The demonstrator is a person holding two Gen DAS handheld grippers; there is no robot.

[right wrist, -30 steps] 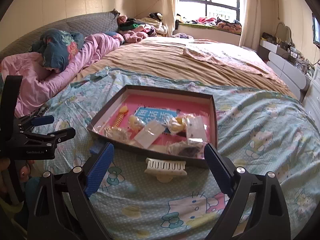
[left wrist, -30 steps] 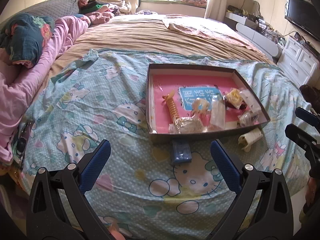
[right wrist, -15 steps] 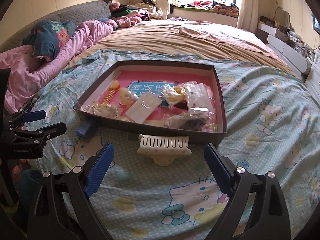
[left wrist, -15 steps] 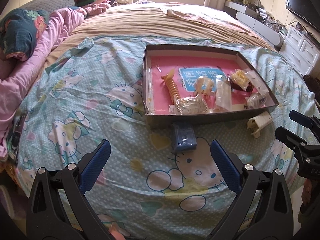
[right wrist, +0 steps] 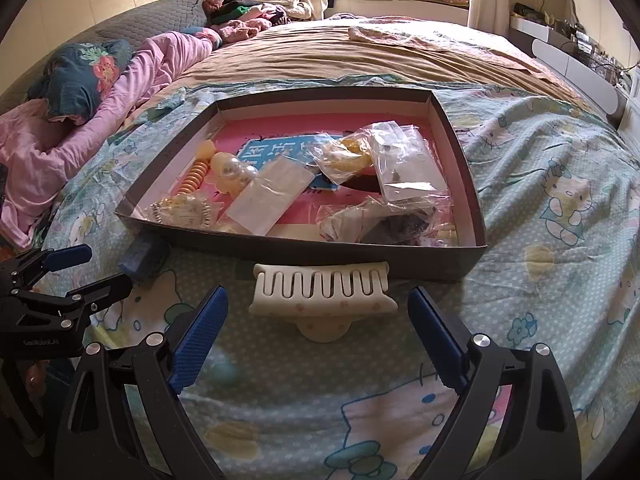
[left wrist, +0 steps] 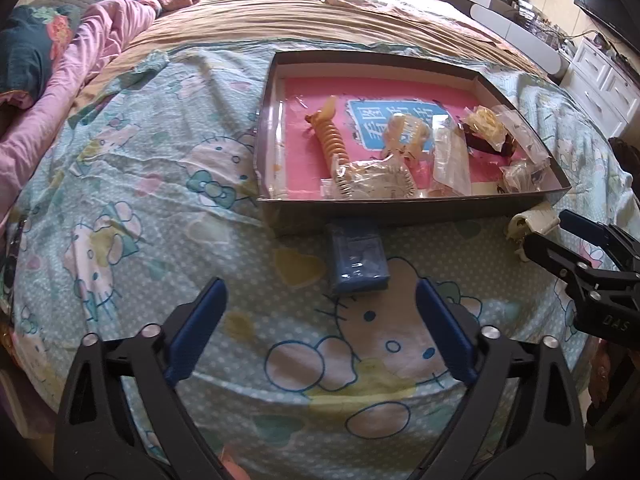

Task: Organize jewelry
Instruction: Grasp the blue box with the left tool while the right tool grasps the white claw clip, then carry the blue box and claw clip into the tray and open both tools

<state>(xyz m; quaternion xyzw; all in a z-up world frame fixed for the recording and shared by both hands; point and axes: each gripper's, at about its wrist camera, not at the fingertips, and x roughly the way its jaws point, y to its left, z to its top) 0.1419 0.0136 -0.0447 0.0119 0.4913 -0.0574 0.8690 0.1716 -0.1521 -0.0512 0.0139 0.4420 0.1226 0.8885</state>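
Shallow grey box (right wrist: 280, 250) of bagged jewelry (right wrist: 400, 168) and hair clips on bedsheet; both tools spread, left tool (left wrist: 320, 312) lately narrowing, empty.

Shallow dark tray (right wrist: 280, 254) holding bagged jewelry, cream claw clip (right wrist: 322, 294) and blue box (left wrist: 357, 258) lying just outside it

Open left tool (left wrist: 320, 308) closing, blue box (left wrist: 357, 258) ahead, tray (left wrist: 400, 212) beyond
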